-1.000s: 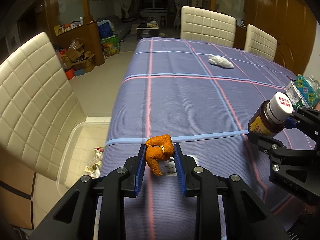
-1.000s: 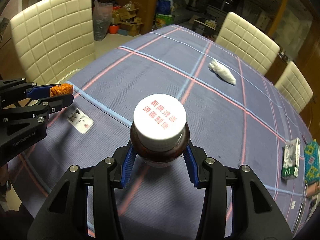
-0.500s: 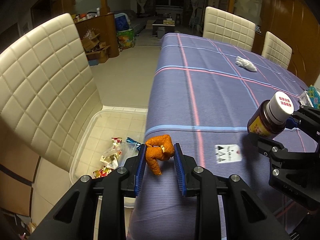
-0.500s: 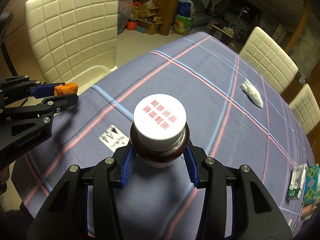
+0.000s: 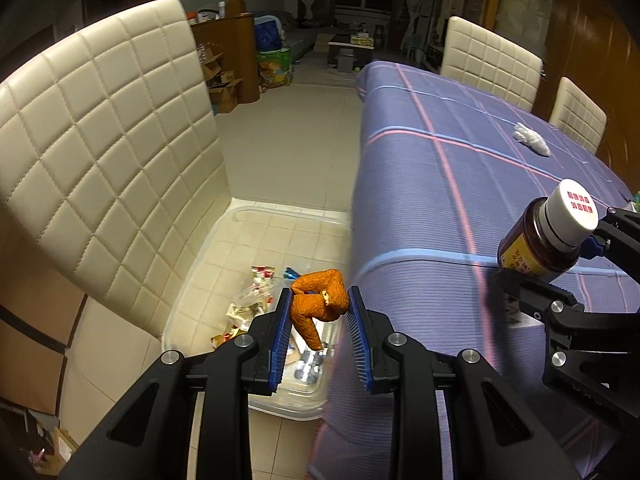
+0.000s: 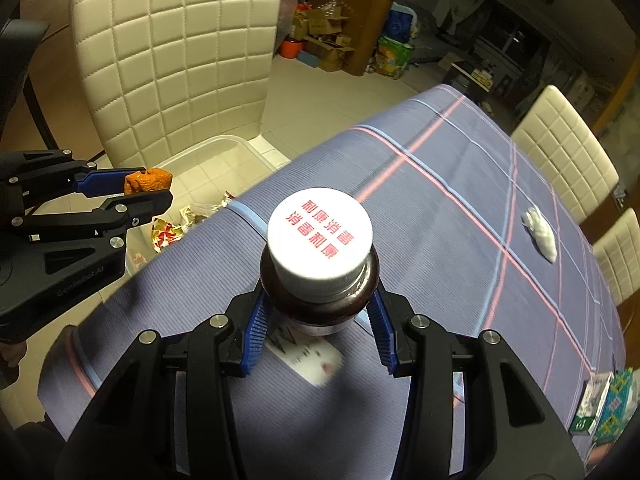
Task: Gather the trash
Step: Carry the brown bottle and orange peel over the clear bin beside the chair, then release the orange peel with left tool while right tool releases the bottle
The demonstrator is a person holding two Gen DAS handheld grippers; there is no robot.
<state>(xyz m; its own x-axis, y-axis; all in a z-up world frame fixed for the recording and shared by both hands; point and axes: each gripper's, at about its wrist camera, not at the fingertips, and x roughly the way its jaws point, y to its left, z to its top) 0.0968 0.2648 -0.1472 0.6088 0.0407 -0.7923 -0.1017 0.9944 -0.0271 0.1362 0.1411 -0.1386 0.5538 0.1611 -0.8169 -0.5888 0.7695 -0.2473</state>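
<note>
My left gripper is shut on a piece of orange peel and holds it past the table's left edge, above a clear plastic bin on the floor that holds several wrappers. The peel also shows in the right wrist view. My right gripper is shut on a brown bottle with a white cap, held above the purple tablecloth. The bottle also shows in the left wrist view. A crumpled white tissue lies far across the table.
A cream quilted chair stands close beside the bin. More cream chairs line the table's far side. A printed paper slip lies under the bottle. Small boxes sit at the table's right edge.
My left gripper has carried the peel leftward off the table until it is over the bin. My right gripper has moved left with the bottle, nearer the table's edge.
</note>
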